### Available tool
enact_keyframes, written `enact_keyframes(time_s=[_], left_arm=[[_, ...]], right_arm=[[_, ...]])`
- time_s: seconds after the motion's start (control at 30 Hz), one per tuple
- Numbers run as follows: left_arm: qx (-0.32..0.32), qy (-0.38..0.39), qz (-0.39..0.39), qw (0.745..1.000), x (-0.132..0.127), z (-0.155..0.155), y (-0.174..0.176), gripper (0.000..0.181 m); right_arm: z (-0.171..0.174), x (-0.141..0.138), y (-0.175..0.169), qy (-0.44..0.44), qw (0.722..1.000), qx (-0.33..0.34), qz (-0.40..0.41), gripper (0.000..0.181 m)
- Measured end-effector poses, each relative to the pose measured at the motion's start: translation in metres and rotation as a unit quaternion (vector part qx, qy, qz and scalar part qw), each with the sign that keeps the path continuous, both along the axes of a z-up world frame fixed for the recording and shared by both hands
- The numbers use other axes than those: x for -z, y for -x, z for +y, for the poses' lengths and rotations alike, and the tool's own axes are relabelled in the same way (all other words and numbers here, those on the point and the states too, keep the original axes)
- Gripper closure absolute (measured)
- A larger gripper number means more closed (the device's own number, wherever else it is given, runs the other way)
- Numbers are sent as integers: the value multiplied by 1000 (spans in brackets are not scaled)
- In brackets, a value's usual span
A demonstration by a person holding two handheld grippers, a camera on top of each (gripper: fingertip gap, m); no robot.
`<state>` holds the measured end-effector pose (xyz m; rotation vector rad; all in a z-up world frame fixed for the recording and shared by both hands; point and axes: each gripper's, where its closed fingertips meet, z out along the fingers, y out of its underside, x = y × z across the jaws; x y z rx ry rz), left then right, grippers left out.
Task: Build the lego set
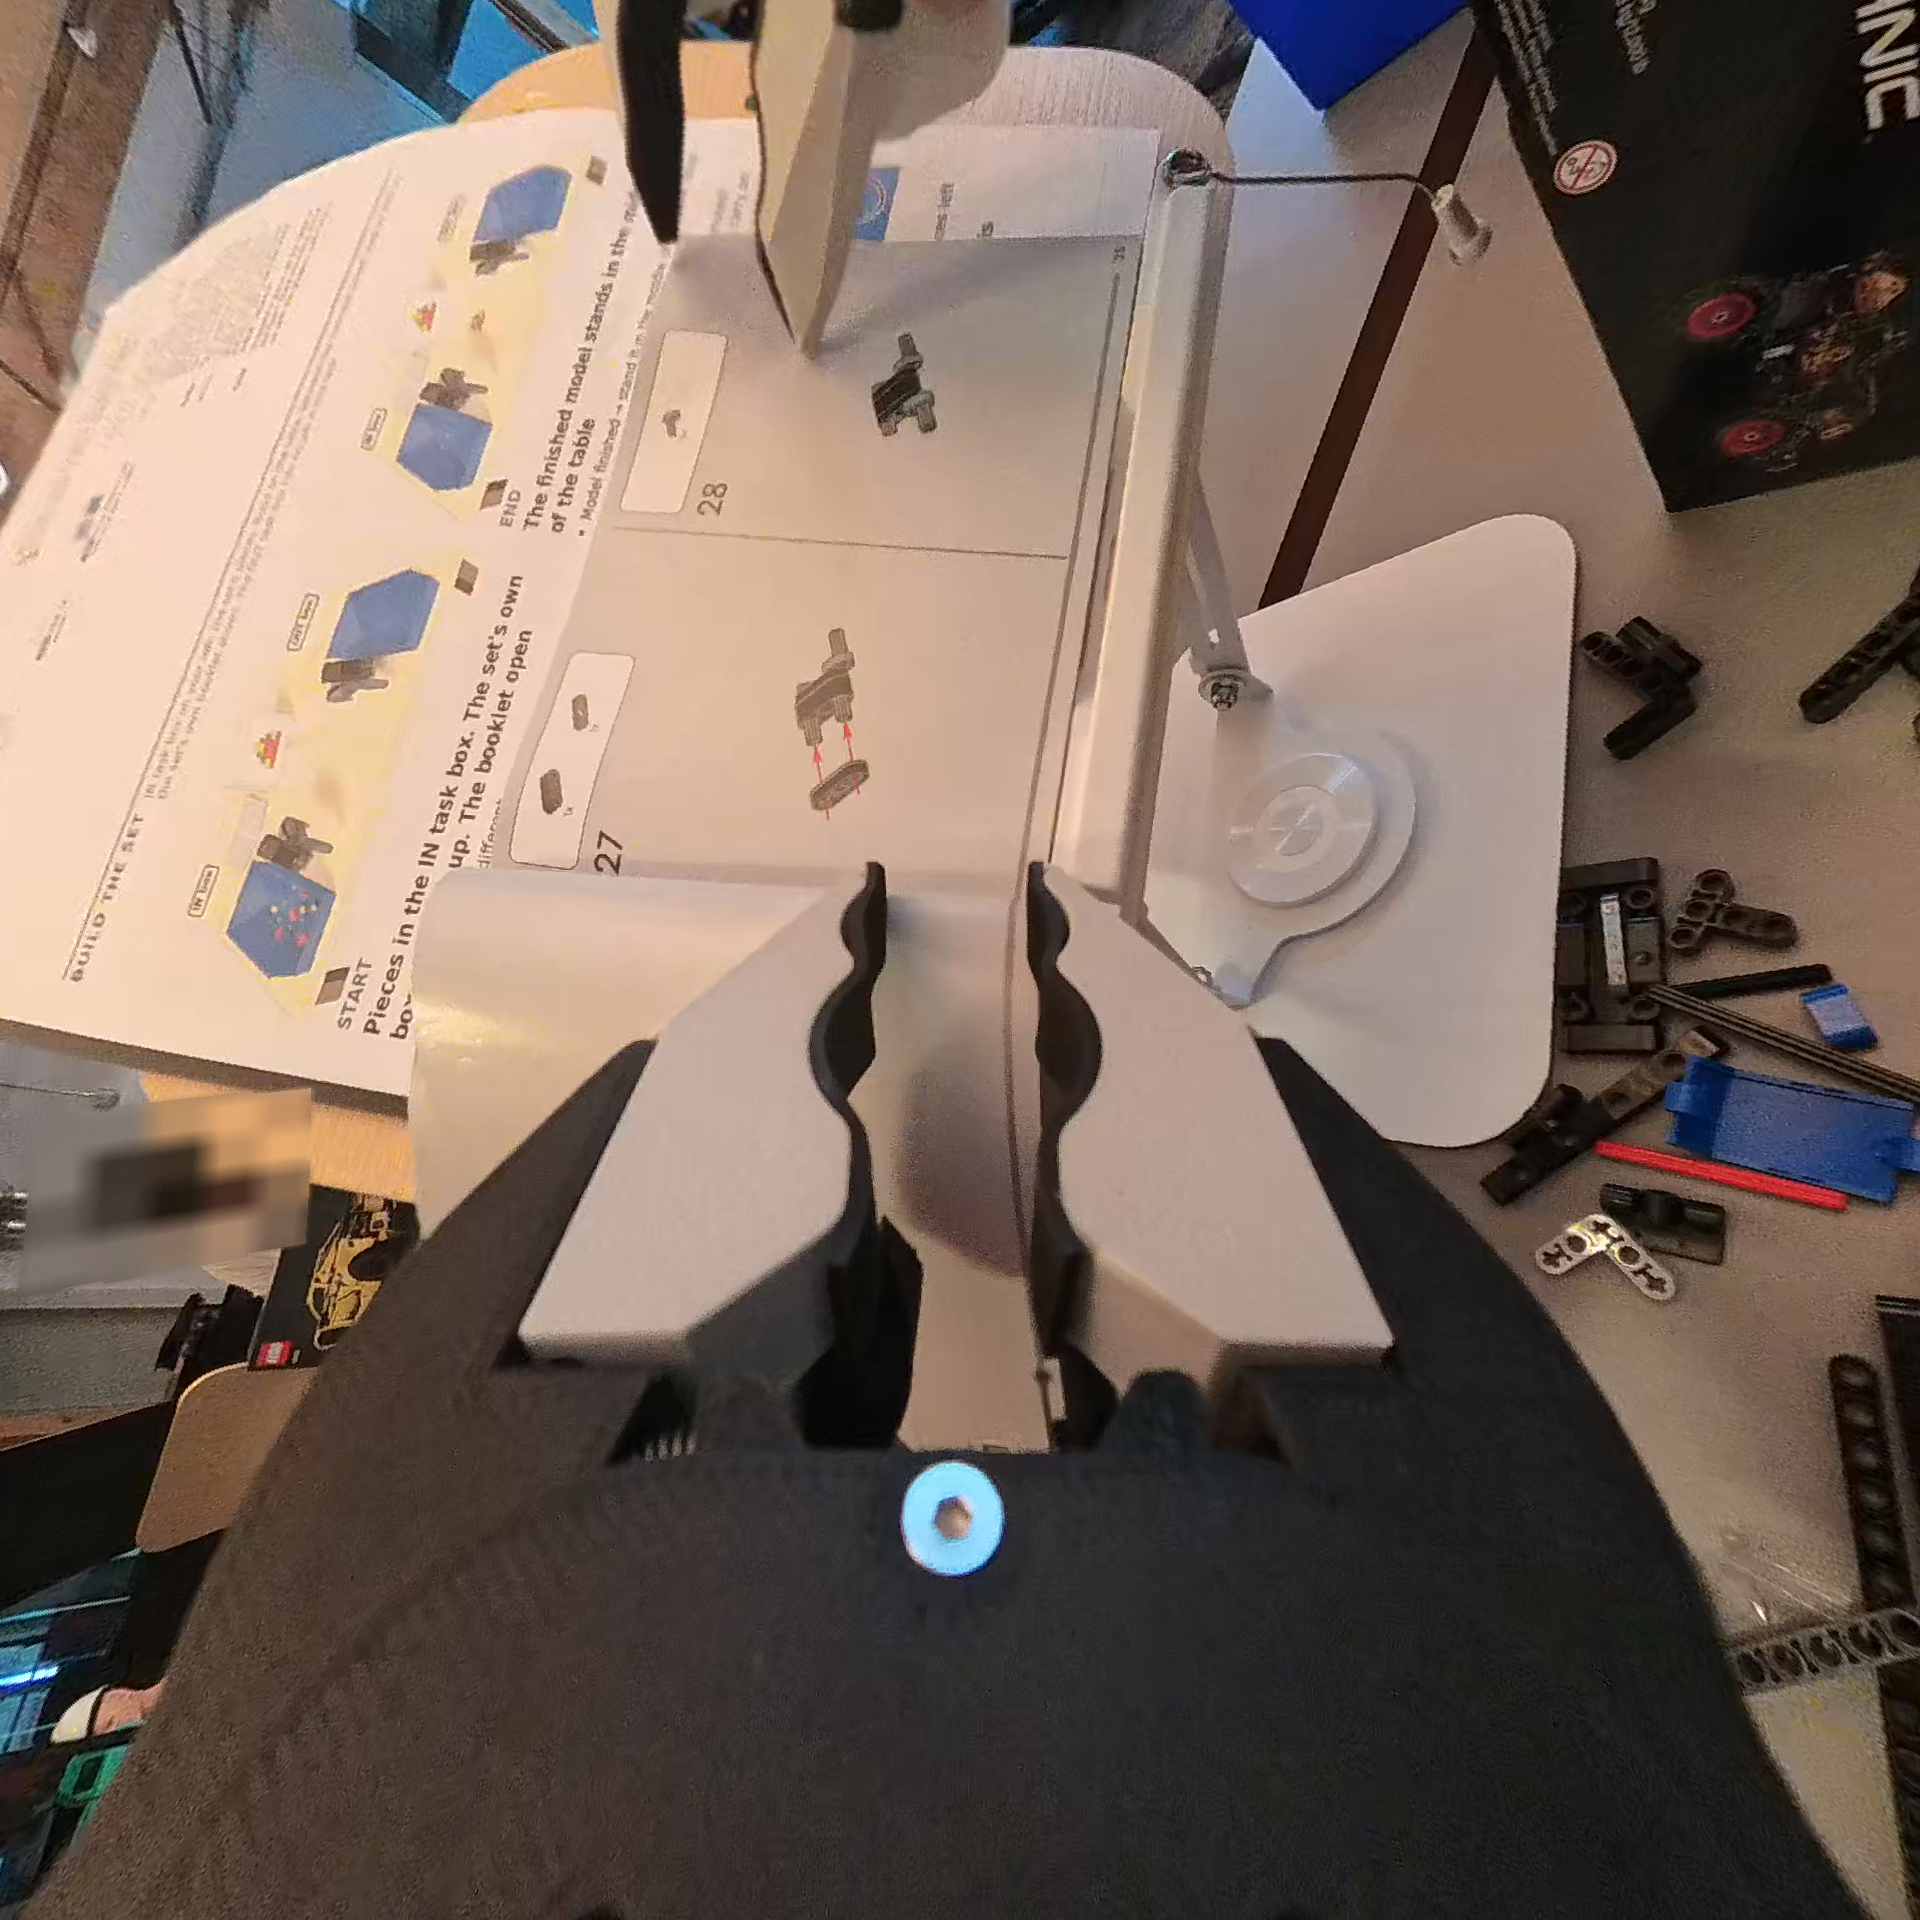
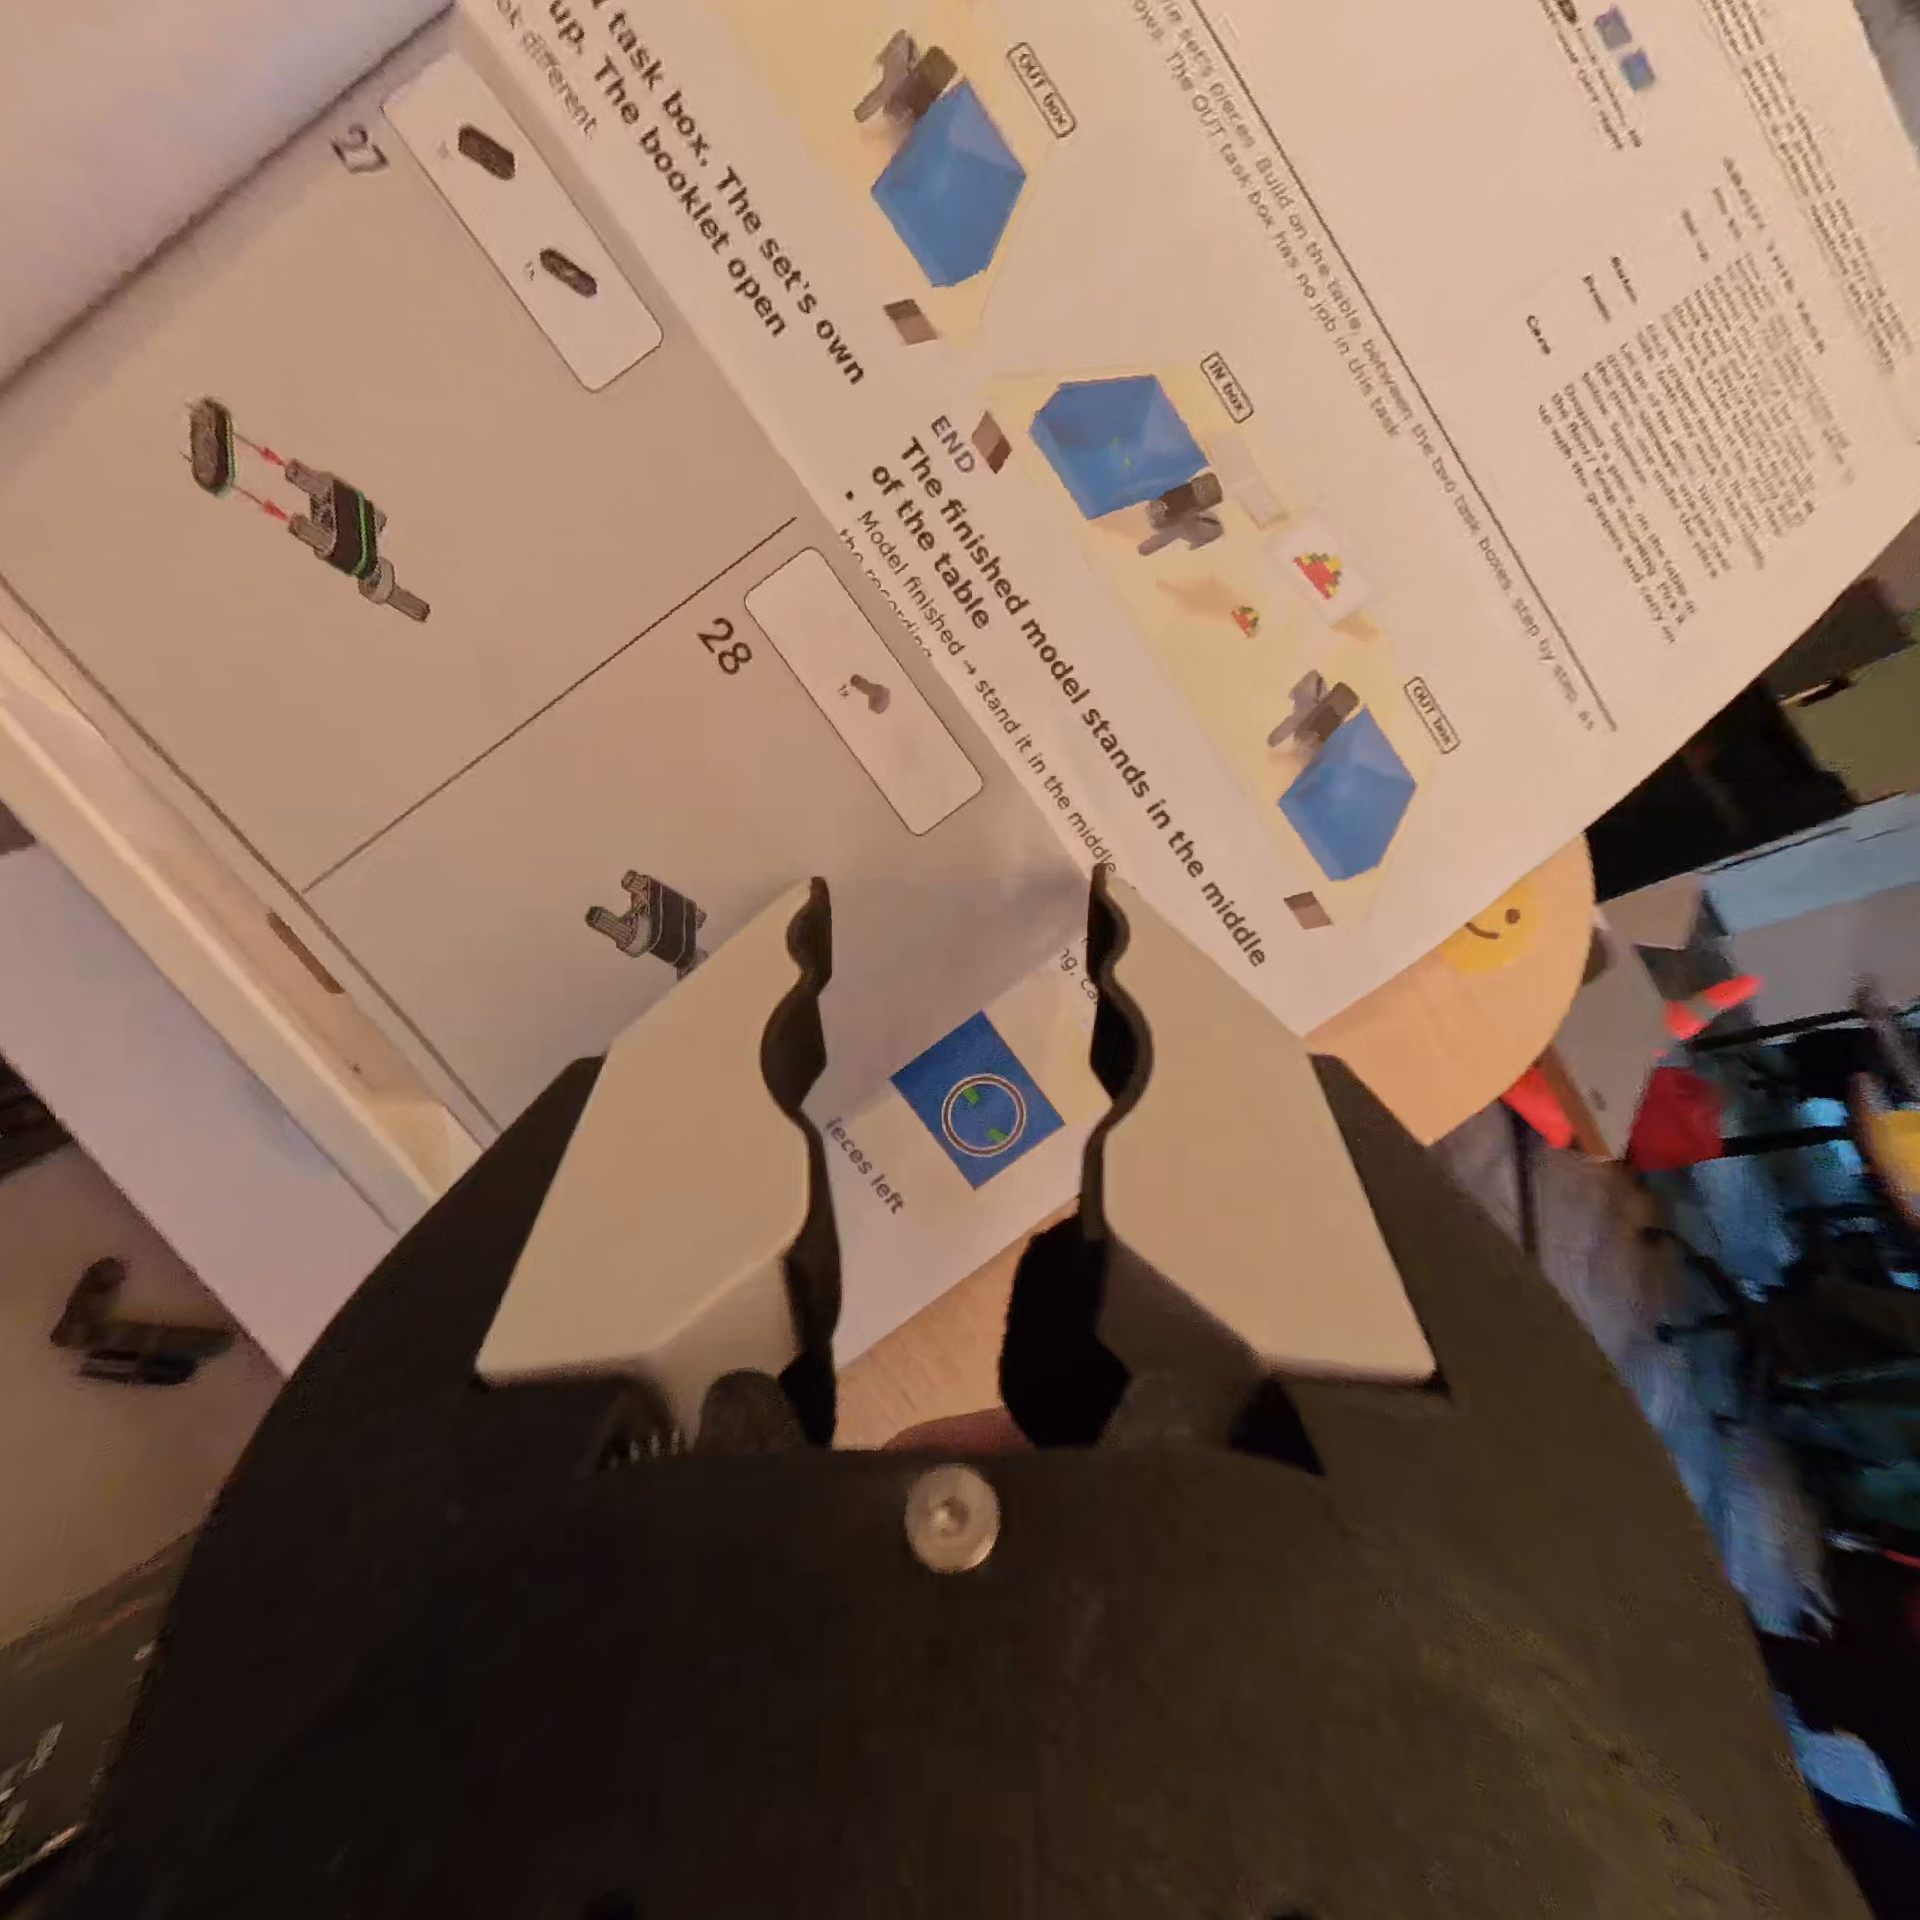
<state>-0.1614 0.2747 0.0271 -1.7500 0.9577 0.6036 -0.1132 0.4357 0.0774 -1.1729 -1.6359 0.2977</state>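
- My left gripper (image 1: 954,894): jaws apart, empty, over the open booklet (image 1: 852,582).
- My right gripper (image 2: 956,904): jaws apart, empty, above the same booklet (image 2: 436,520).
- Loose lego pieces (image 1: 1704,1049): scattered on the table, right of the white stand (image 1: 1392,831).

Workshop-like hobby bench, shown by loose building pieces (image 1: 1704,1049) at right, printed instruction sheet (image 1: 260,623), cluttered shelving beyond (image 2: 1766,1195).

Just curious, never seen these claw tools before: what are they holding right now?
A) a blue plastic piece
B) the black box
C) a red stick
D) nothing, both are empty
D: the left gripper and right gripper both stand open over the instruction booklet, nothing between their fingers.
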Motion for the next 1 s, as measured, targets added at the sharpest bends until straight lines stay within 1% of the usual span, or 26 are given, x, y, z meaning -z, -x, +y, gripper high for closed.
enact_keyframes(time_s=[0.1,0.17,0.23,0.27,0.37,0.5,0.53,0.57,0.63,0.7,0.8,0.9,0.93,1.0], left_arm=[[1,3,0,1000,2,0,0,156],[1,3,1,1000,3,1,0,156],[3,4,3,1000,4,1,-1,156],[2,4,3,1000,5,1,0,156],[3,3,0,1000,5,1,-1,155],[2,1,-8,1000,3,0,-1,154],[-1,-2,-14,1000,2,0,0,153],[-1,-4,-25,1000,0,0,-1,151],[2,-14,-57,998,-8,-1,-5,146],[11,-16,-106,994,-16,-4,-13,142],[32,-6,-215,976,-26,-12,-26,130],[63,8,-338,939,-41,-22,-37,118],[63,9,-366,928,-45,-25,-36,115],[56,5,-390,919,-50,-31,-30,108]], right_arm=[[2,3,2,16,1000,-11,-8,136],[0,4,3,13,1000,-15,-11,145],[-1,4,3,8,1000,-19,-12,157],[-2,5,3,6,1000,-20,-12,160],[-6,4,1,-17,1000,-18,-16,162],[-21,-2,-7,-16,999,-33,-24,171],[-29,-3,-9,-4,999,-44,-28,175],[-40,-3,-11,27,997,-61,-32,178],[-73,-9,-11,129,985,-114,-27,180],[-98,-19,-9,184,971,-149,-16,181],[-138,-32,2,233,951,-201,3,181],[-167,-43,21,265,937,-226,34,181],[-175,-45,29,276,932,-230,41,181],[-190,-49,43,289,925,-240,56,180]])
